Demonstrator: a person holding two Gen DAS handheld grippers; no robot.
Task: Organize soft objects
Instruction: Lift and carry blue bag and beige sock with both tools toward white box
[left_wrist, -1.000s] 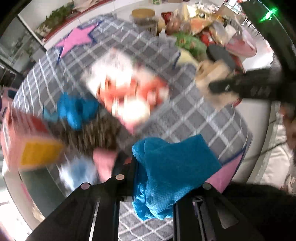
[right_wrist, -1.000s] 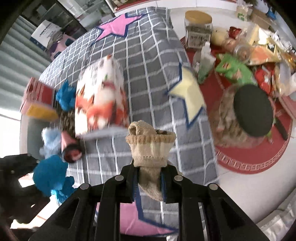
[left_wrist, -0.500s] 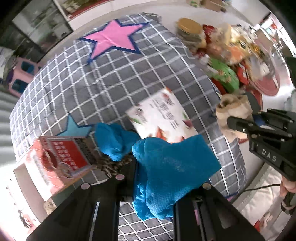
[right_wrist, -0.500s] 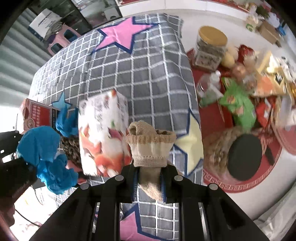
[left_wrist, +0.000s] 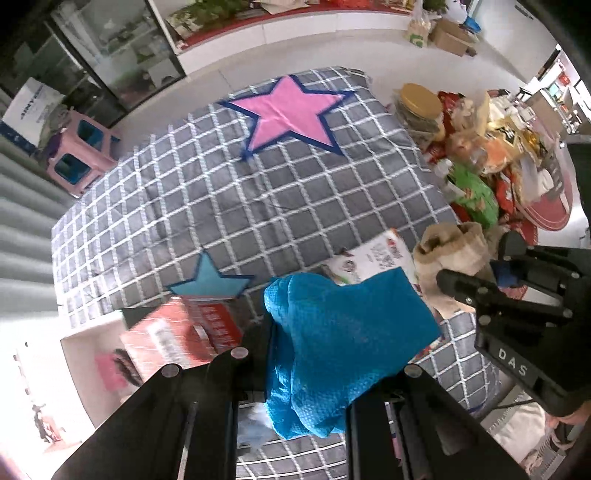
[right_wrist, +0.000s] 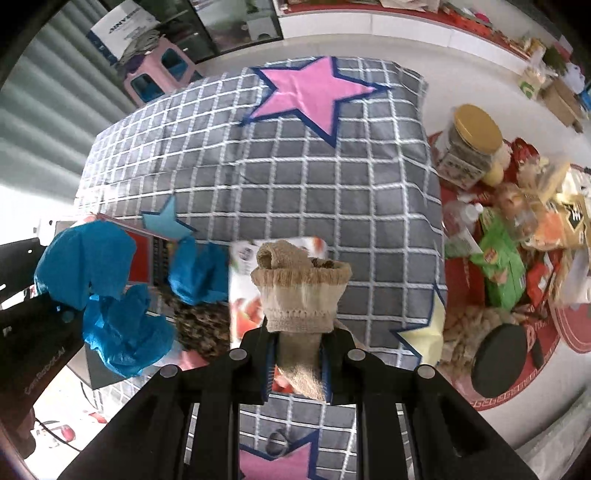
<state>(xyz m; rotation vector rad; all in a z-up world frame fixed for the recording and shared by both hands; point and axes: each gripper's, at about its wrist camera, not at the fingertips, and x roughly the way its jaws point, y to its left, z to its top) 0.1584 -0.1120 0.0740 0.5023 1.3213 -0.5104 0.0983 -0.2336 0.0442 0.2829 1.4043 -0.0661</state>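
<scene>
Blue waffle-weave cloth (left_wrist: 343, 343) hangs bunched from the left gripper (left_wrist: 295, 369), whose jaws are clamped on it; in the right wrist view the same cloth (right_wrist: 107, 295) shows at the left edge, held above the near left corner of the quilt (right_wrist: 295, 177). Beige knit sock (right_wrist: 301, 291) sits pinched between the right gripper's (right_wrist: 299, 354) jaws, cuff up and folded over, its lower part squeezed between the pads. In the left wrist view that sock (left_wrist: 450, 251) and the right gripper (left_wrist: 517, 314) appear at the right, just beside the blue cloth but not touching it.

Both grippers point steeply down over the quilt, a grey one with a white grid, a big pink star (left_wrist: 288, 110) at the far end, a small blue star (left_wrist: 210, 280) nearer and a pale yellow star (right_wrist: 428, 328) on the right edge. Below the sock lies a white box (right_wrist: 251, 291) printed with red fruit. Left of it lie a second blue cloth (right_wrist: 199, 273) and a leopard-print piece (right_wrist: 203, 325), the two touching. A red box (left_wrist: 184, 332) sits at the quilt's near left corner, partly behind the held cloth.

Off the quilt's right side, a red mat (right_wrist: 576, 332) holds a gold-lidded jar (right_wrist: 469, 144), a green packet (right_wrist: 502, 269), other snack bags and a black round lid (right_wrist: 502, 362). A pink stool (left_wrist: 77, 151) stands beyond the far left corner.
</scene>
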